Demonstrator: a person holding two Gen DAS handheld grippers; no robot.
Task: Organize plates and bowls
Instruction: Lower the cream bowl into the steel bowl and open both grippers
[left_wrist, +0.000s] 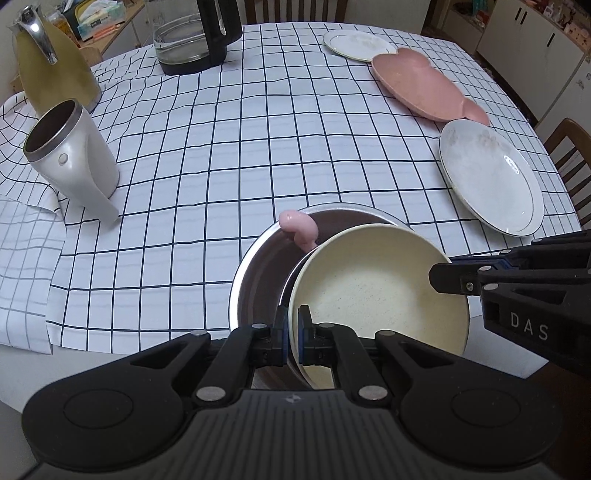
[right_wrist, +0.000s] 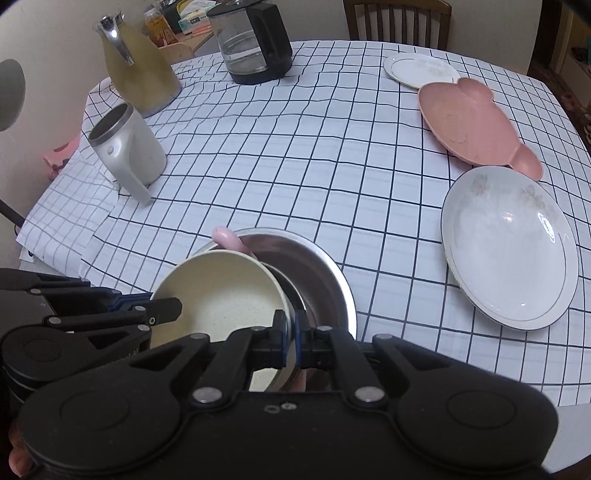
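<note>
I am in a home, in the room where people eat. My surface is a dining table with a white cloth that has dark squares on it. Wooden chairs stand around it. On the cloth I see a coffee pot, a tall yellow jug and a grey mug. There are white plates, a pink dish and bowls too. White cupboards stand by the wall at the back. A shelf in the corner holds boxes and packets.
</note>
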